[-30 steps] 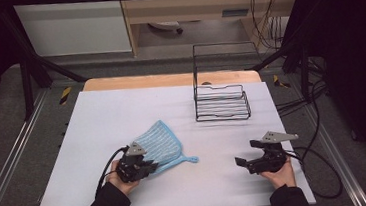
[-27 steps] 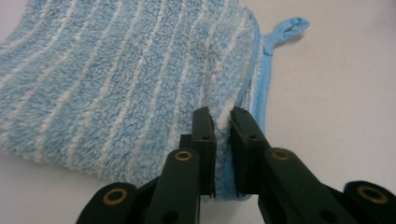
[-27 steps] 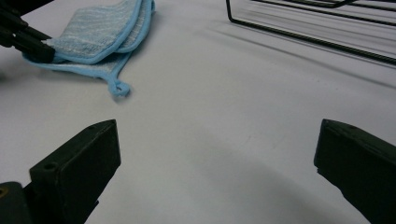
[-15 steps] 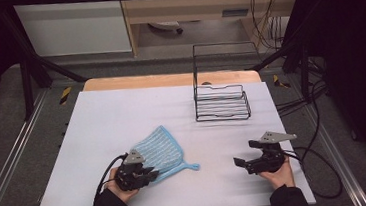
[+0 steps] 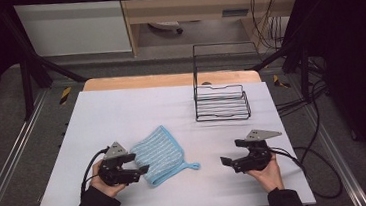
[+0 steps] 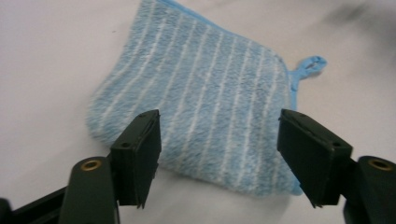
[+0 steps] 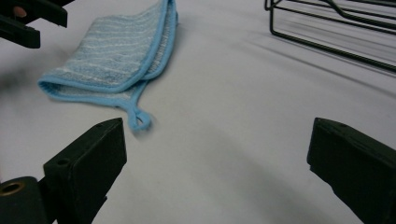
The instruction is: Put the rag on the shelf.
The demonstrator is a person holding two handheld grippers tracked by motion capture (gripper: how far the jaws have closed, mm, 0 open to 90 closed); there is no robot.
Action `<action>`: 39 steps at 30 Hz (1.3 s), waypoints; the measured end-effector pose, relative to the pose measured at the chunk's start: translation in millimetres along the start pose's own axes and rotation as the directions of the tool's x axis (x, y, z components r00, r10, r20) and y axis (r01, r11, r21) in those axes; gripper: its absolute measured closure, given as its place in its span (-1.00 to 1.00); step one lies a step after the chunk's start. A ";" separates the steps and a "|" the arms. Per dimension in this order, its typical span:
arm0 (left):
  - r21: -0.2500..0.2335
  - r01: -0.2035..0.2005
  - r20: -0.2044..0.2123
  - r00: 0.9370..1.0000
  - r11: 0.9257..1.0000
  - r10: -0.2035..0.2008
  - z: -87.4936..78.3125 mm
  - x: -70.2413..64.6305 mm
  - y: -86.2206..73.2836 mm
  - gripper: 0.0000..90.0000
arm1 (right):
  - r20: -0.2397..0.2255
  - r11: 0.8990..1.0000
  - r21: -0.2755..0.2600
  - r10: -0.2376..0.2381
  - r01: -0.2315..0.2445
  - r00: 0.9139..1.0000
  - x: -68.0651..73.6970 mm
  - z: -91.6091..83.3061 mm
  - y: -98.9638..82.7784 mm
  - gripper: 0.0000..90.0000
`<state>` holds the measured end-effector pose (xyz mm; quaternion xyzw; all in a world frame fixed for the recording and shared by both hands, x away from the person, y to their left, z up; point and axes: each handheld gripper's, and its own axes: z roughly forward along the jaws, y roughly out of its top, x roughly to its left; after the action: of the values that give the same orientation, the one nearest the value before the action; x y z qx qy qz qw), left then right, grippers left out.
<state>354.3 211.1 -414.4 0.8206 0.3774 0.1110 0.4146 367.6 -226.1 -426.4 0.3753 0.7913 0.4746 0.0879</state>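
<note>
A folded light-blue cloth point(image 5: 160, 152) with white stripes and a hanging loop lies flat on the white table point(image 5: 121, 113). My left gripper point(image 5: 138, 163) sits at the cloth's near left edge. Its jaws have just been opening and now stand apart, above the cloth point(image 6: 205, 93) without pressing on it. My left gripper point(image 6: 217, 126) holds nothing. To the right of the cloth my right gripper point(image 5: 230, 151) is open and empty, its jaws wide over bare table. In the right gripper view, that gripper point(image 7: 217, 135) faces the cloth point(image 7: 116, 51) and its loop.
A black wire rack point(image 5: 221, 102) stands at the back right of the table, and its base wires point(image 7: 336, 28) show in the right gripper view. The left gripper's black jaws point(image 7: 28, 18) are at the upper left of that view. Cables trail off the table's right side.
The left gripper's jaws opened and let go of the cloth, then drew back to the left. The cloth now lies flat. The right gripper shifted slightly left, toward the cloth.
</note>
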 end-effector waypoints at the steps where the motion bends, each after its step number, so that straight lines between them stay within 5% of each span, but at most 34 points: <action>1: 0.000 0.000 -0.009 1.000 1.000 0.000 -1.4 3.0 -0.9 -0.42 | -0.008 1.000 0.007 -0.004 0.004 1.000 2.7 3.9 2.9 -0.85; 15: -0.031 -0.002 -0.060 0.998 1.000 0.000 -14.7 25.7 -12.9 -0.74 | -0.064 0.995 0.083 -0.051 0.056 0.997 42.6 72.5 38.1 -0.61; 25: -0.047 0.019 -0.080 0.997 0.999 -0.023 -17.4 33.4 -18.0 -0.76 | -0.099 0.989 0.145 0.006 0.009 0.995 53.9 112.6 47.9 -0.15; 33: -0.046 0.024 -0.089 0.996 0.999 -0.028 -18.3 36.6 -19.6 -0.76 | -0.096 0.980 0.200 0.014 0.006 0.995 55.3 133.4 42.6 0.16; 39: -0.046 0.032 -0.092 0.995 0.998 -0.036 -18.3 38.0 -20.0 -0.76 | -0.104 0.975 0.220 0.025 -0.001 0.994 57.9 133.0 40.1 0.35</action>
<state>360.9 256.5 -423.1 0.7986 0.4077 0.1504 0.4163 413.3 -85.0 -452.1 0.3620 0.8401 0.4040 0.0005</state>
